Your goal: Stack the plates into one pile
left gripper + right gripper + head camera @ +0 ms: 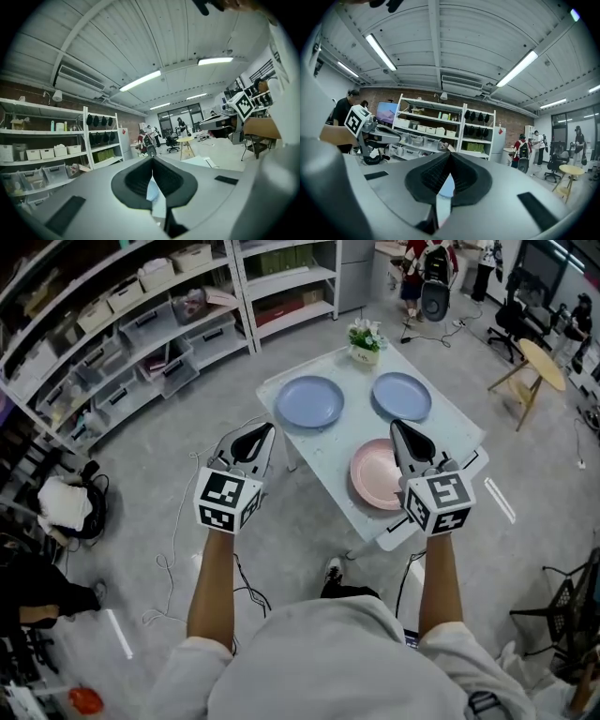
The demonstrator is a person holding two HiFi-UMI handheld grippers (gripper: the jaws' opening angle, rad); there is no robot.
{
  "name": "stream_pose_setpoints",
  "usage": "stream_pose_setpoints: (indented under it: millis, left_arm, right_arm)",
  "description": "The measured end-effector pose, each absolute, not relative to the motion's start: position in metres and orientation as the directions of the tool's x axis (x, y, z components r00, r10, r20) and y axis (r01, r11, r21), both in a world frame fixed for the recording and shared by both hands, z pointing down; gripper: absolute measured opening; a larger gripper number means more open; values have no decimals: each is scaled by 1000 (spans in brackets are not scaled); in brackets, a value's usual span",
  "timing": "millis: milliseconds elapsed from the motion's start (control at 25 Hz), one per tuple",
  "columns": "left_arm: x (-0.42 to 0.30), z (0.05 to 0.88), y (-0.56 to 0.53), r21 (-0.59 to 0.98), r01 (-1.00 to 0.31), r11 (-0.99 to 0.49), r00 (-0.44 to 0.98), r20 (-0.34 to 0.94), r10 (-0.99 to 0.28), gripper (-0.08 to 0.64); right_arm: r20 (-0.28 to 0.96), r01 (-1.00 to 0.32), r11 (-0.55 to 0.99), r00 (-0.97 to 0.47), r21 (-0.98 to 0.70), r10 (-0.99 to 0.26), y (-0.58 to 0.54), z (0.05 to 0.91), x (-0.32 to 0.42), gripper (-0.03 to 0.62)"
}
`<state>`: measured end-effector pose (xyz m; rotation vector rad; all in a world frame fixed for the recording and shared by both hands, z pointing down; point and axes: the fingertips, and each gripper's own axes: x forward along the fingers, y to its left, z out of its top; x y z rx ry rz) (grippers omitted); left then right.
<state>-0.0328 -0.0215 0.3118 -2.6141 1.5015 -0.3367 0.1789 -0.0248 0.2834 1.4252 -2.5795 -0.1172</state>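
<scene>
In the head view three plates lie on a small white table (323,460): a blue plate (309,401) at the far left, a second blue plate (401,396) at the far right, and a pink plate (377,474) near the front edge. My left gripper (266,428) hovers shut and empty over the floor left of the table. My right gripper (397,427) is shut and empty above the pink plate's far edge. In both gripper views the jaws meet at the tip and point out into the room, the left gripper (152,158) and the right gripper (450,153).
A potted plant (366,339) stands at the table's far corner. Shelving with bins (141,324) runs along the left and back. A round wooden stool (536,367) stands at the right. Cables (178,549) lie on the floor near my feet. A person (522,152) stands further off.
</scene>
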Motion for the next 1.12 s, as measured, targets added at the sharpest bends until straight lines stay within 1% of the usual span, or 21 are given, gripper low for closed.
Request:
stream_pose_setpoints:
  millis: [200, 360, 480, 520, 560, 600, 760, 960, 1120]
  left_arm:
    - [-17, 316, -92, -193, -848, -493, 470, 153, -869, 20]
    - [-9, 327, -127, -178, -856, -485, 459, 170, -872, 20]
    - [-9, 349, -149, -157, -851, -501, 469, 204, -859, 20]
    - [-10, 358, -155, -147, -848, -510, 475, 219, -853, 20]
    - [-11, 368, -161, -137, -844, -518, 481, 234, -845, 20]
    - [-12, 377, -166, -125, -841, -527, 488, 248, -837, 20]
    - [-14, 416, -180, -87, -799, -594, 546, 308, -779, 20]
    - [-20, 466, -183, -47, -731, -681, 618, 378, -689, 20]
    - [-37, 502, -178, 4, -714, -700, 636, 421, -646, 20]
  right_arm:
    - [133, -815, 550, -534, 183, -835, -94, 285, 188, 14]
    - [177, -821, 542, -515, 178, -838, -130, 310, 195, 15]
    - [239, -834, 531, -490, 153, -838, -150, 344, 194, 19]
    - [271, -831, 539, -491, 137, -828, -154, 359, 190, 52]
    - [307, -828, 547, -493, 122, -814, -156, 375, 186, 105]
    - [344, -826, 553, -490, 109, -801, -158, 392, 183, 126]
    - [476, -845, 532, -445, 60, -759, -158, 463, 170, 166]
    - [597, -903, 430, -340, 9, -727, -152, 543, 163, 197]
    - [694, -908, 417, -270, 48, -667, -138, 603, 152, 257]
